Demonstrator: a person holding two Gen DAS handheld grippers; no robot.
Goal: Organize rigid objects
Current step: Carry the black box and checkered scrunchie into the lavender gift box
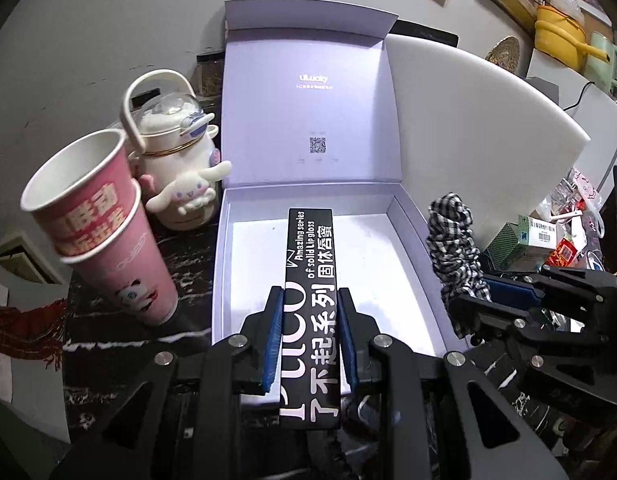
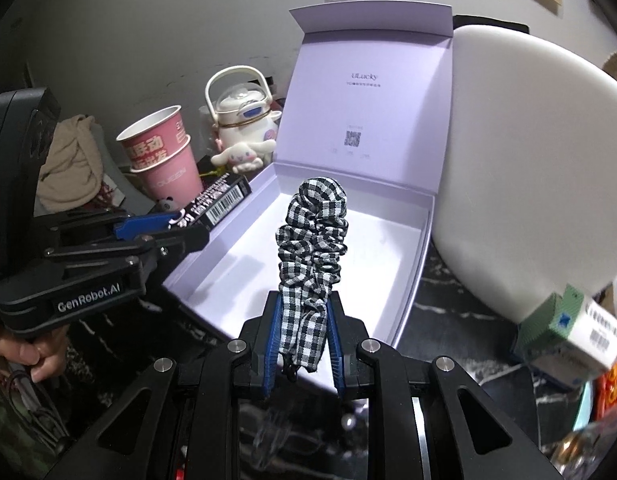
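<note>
So far nothing lies in the open lavender box (image 1: 236,280) at frame centre: your left gripper (image 1: 308,344) is clamped on the black lip-gloss carton (image 1: 310,280), your right gripper (image 2: 302,336) on the checked scrunchie (image 2: 312,240), both poised above it, unplaced.

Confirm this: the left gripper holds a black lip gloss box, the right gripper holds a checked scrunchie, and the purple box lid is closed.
The lid is wrong. The purple box stands open, its lid upright, as the right wrist view shows. The rest holds.
</note>
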